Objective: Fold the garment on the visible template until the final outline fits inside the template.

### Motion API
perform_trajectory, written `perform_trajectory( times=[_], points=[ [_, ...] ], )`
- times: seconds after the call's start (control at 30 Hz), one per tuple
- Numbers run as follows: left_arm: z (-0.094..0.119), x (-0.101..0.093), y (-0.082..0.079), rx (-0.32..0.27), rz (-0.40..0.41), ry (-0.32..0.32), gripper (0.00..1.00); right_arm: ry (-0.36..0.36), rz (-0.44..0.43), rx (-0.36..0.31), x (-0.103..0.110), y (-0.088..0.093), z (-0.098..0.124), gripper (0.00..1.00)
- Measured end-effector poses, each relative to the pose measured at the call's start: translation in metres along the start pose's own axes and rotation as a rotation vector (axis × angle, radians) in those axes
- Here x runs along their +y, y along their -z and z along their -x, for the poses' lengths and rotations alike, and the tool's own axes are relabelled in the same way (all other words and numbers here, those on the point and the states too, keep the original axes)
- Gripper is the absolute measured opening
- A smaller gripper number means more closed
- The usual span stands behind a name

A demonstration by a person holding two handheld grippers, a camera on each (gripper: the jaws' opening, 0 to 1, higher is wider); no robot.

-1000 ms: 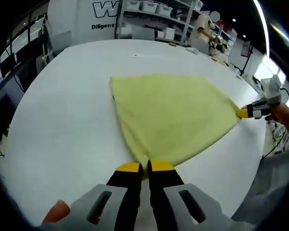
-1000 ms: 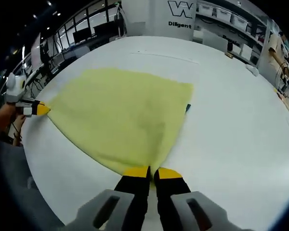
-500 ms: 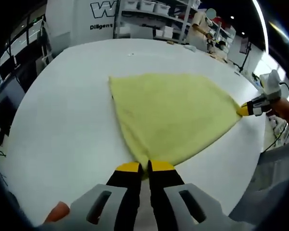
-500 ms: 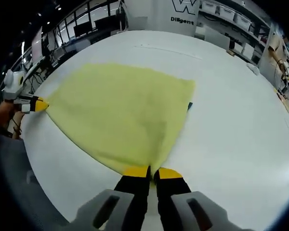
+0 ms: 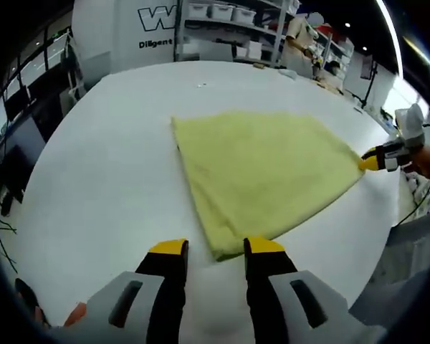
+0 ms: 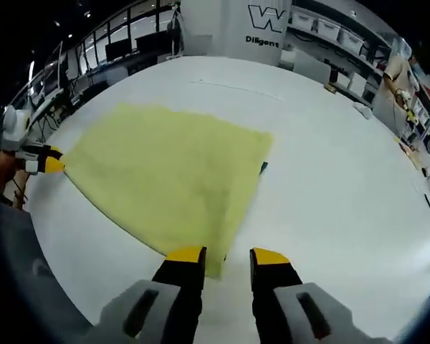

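A yellow garment [image 5: 265, 172] lies folded flat on the white table [image 5: 107, 186]. In the left gripper view, my left gripper [image 5: 216, 248] is open, and the cloth's near corner lies loose between its yellow-tipped jaws. My right gripper [image 5: 376, 158] shows at the cloth's far right corner. In the right gripper view, the garment [image 6: 168, 175] spreads ahead and my right gripper [image 6: 228, 256] is open, its jaws on either side of the near corner. My left gripper [image 6: 46, 164] sits at the cloth's left corner. A small dark mark [image 6: 263, 167] peeks out at the garment's right edge.
The white table [image 6: 344, 186] is wide, with bare surface around the cloth on all sides. Shelves with boxes [image 5: 222, 21] and a white wall with lettering [image 6: 265, 21] stand beyond the far edge. A person's hand [image 5: 424, 168] holds my right gripper.
Both grippers have opened and let go of the garment corners they held. The corners now lie on the table between the jaws.
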State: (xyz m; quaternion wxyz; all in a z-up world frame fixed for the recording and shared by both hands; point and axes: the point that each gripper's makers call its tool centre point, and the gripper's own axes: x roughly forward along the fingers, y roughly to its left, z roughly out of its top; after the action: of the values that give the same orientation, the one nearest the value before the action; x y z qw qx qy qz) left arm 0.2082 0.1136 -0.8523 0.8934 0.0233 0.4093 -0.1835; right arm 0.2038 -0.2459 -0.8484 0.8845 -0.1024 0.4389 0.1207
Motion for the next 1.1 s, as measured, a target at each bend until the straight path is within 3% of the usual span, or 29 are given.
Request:
perform_trajectory(
  times=[0.1,0.27,0.47,0.6,0.87,1.1],
  points=[
    [0.005,0.001,-0.008,-0.047,0.010,-0.017,0.44,0.027,-0.007,-0.042,-0.004,-0.006,0.006,0.31],
    [0.017,-0.010,-0.021,-0.115,0.008,-0.001,0.52,0.039,-0.019,-0.124,0.001,-0.022,0.019,0.43],
    [0.036,-0.033,-0.027,-0.179,0.004,0.044,0.63,-0.004,-0.056,-0.211,0.028,-0.037,0.033,0.61],
    [0.050,-0.049,-0.025,-0.206,0.003,0.082,0.67,-0.038,-0.070,-0.240,0.048,-0.038,0.040,0.73],
    [0.075,-0.082,-0.023,-0.267,0.007,0.159,0.74,-0.093,-0.097,-0.281,0.088,-0.032,0.062,0.82],
    [0.087,-0.100,-0.018,-0.306,-0.022,0.185,0.79,-0.088,-0.095,-0.330,0.109,-0.025,0.078,0.89]
  ],
)
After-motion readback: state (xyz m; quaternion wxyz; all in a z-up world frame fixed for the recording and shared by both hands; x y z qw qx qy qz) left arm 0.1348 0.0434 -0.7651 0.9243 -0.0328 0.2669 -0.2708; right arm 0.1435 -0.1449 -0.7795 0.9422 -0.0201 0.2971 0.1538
